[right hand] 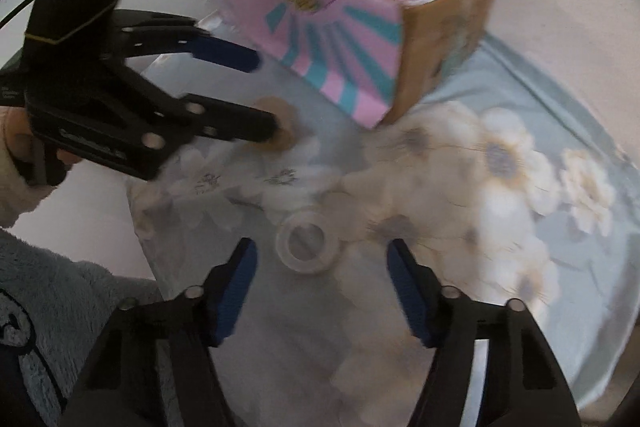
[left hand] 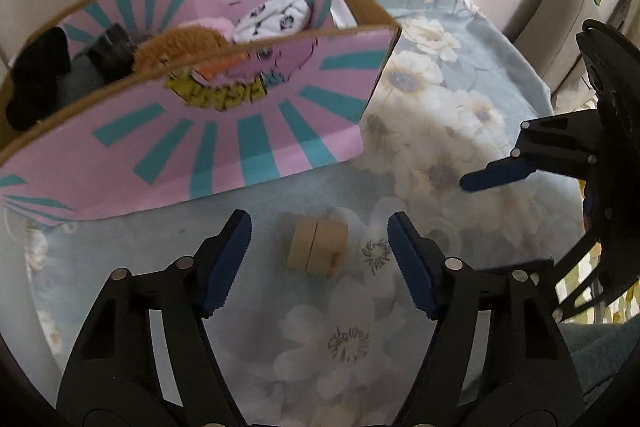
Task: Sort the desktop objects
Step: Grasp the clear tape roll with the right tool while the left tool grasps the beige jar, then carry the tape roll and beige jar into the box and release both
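The left gripper [left hand: 319, 255] hangs over a tan wooden spool [left hand: 316, 247] lying on the floral cloth [left hand: 440, 115] in the lower middle of the left wrist view, its blue pads spread to either side and touching nothing. The right gripper [right hand: 320, 287] is likewise spread around a clear tape ring [right hand: 306, 241] at the centre of the right wrist view, which lies flat just ahead of the fingertips. To grasp well, each tool should probably sink until its pads flank the object's sides, then close squarely; the ring is low and pale, so a shallow approach risks skating over it. The pink and teal cardboard box [left hand: 224, 131] stands in the upper left, apart from both objects. It already holds a white patterned cloth [left hand: 272, 17], a brown furry item [left hand: 176, 47], something pink and dark bundles.
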Motion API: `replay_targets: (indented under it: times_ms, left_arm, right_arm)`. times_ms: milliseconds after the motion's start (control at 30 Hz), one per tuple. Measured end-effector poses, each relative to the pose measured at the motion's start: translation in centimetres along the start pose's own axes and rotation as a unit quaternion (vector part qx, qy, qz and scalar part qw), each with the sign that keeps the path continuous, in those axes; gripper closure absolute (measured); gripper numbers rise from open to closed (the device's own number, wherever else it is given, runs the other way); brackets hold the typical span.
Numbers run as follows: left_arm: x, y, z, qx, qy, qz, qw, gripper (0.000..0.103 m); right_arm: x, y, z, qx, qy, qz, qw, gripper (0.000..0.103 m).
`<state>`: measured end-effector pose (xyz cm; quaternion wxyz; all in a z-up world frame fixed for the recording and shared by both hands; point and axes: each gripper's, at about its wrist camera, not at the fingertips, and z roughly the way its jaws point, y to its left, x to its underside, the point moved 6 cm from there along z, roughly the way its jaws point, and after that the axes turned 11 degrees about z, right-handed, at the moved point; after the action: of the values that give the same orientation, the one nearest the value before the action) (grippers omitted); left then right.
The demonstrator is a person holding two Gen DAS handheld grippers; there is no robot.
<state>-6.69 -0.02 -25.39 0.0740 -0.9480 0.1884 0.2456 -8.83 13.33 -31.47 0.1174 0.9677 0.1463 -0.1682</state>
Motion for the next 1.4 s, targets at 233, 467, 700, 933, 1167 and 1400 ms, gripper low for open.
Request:
replay_targets:
  times_ms: [233,467,700,933,1167,1400]
  left_arm:
    - [0.8,0.1,1.4,-0.004,0.009,0.004,0.9999,0.049]
    - [1.2,-0.2,2.5,0.000,0.016,0.013,0.9998,0.074]
    - [1.2,-0.2,2.4,0.007,0.020,0.021,0.9996,0.077]
    - [0.7,-0.5,0.5,-0.001,0.027,0.027,0.9993,0.077]
    - [-1.8,0.4,-4.0,-0.008,0.017,0.018,0.9997,0.077]
    - [-4.7,0.6,-7.9,-0.004,-0.007,0.003,1.0000,0.077]
  right_arm:
    - [0.0,1.2,2.0,0.001,-0.004,-0.047,0.999,0.043]
    - [0.2,1.4,2.7,0.017,0.000,-0.079,0.997,0.064]
    - [0.2,1.6,2.5,0.018,-0.002,-0.085,0.996,0.064]
    - [-0.8,0.6,0.9,0.006,-0.006,-0.051,0.999,0.064]
    - [-2.3,-0.8,-2.0,0.008,0.000,-0.015,1.000,0.064]
    - [-4.4,-2.4,-5.3,0.014,-0.011,0.026,1.000,0.064]
